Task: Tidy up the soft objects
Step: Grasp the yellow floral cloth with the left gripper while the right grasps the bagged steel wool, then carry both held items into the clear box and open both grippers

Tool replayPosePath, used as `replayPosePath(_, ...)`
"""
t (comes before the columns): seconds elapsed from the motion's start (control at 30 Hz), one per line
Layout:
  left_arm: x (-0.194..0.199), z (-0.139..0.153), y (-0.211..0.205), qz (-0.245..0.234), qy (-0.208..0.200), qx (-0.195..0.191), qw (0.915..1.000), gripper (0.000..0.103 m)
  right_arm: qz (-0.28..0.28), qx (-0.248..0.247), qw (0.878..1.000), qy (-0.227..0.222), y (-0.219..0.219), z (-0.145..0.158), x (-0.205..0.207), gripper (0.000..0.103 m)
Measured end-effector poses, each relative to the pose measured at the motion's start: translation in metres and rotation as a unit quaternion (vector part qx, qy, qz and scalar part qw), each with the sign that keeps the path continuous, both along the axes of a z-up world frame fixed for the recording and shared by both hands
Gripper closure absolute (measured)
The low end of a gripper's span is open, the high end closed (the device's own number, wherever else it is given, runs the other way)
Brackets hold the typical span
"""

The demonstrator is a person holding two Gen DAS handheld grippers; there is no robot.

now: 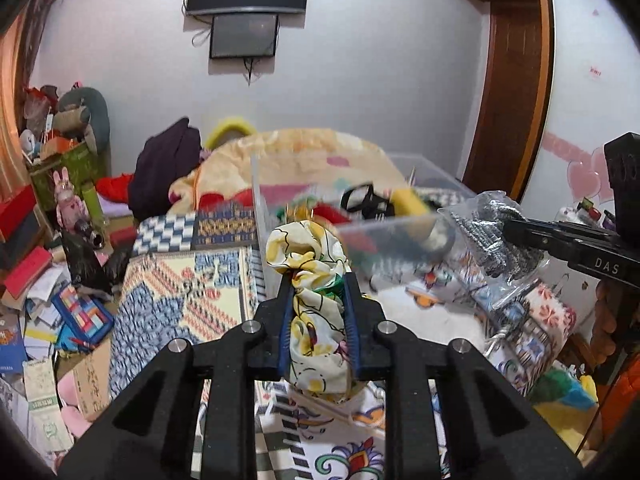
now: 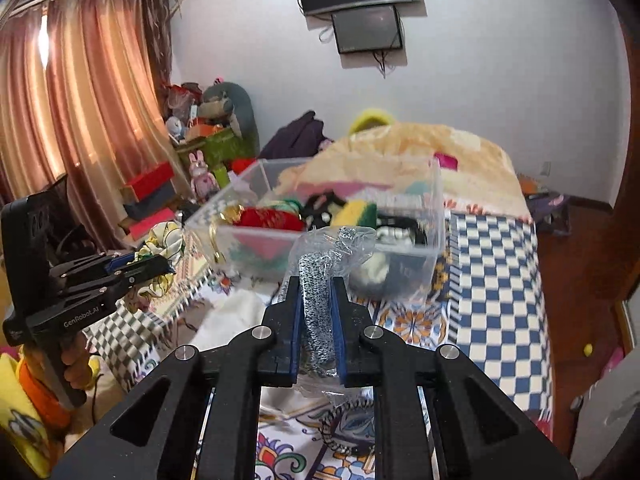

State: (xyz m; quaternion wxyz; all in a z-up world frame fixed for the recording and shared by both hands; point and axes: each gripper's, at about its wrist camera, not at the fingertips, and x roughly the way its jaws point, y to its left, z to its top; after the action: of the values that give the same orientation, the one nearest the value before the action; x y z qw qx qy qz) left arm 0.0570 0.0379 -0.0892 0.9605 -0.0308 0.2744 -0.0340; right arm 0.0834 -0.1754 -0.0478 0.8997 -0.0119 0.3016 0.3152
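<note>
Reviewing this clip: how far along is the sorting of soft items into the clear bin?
Partly done. The clear plastic bin on the bed already holds several soft items, including a red cloth and a yellow sponge. In hand: the left gripper clamps a floral scarf, the right gripper a bagged black-and-white knit. Neither is in the bin yet.
</note>
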Motion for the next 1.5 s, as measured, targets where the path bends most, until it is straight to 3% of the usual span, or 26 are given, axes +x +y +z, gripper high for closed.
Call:
replayPosePath(0.33, 0.022, 0.041, -0.003, -0.001, -0.052, 0.000, 0.9987, 0.081, -0.013, 0.017, 0.998, -0.065, 0.006, 0.039, 0.011, 0.091)
replayPosePath(0.57, 0.054, 0.051, -0.010, -0.002, -0.059, 0.001, 0.9983, 0.081, -0.036, 0.008, 0.995, -0.091, 0.010, 0.048, 0.026, 0.091)
replayPosePath(1.1, 0.123, 0.011, -0.035, -0.039, 0.021, 0.007, 0.9990, 0.081, -0.070, -0.082, 0.992, -0.068, 0.030, 0.012, 0.068, 0.091)
replayPosePath(1.37, 0.135, -0.001, -0.052, -0.051, 0.039, 0.029, 0.9976, 0.080, -0.055, -0.113, 0.991, -0.036, 0.042, -0.005, 0.078, 0.091)
replayPosePath(1.5, 0.138, -0.004, -0.050, -0.049, 0.046, 0.026, 0.9974, 0.074, -0.057, -0.120, 0.991, -0.034, 0.041, -0.006, 0.076, 0.091)
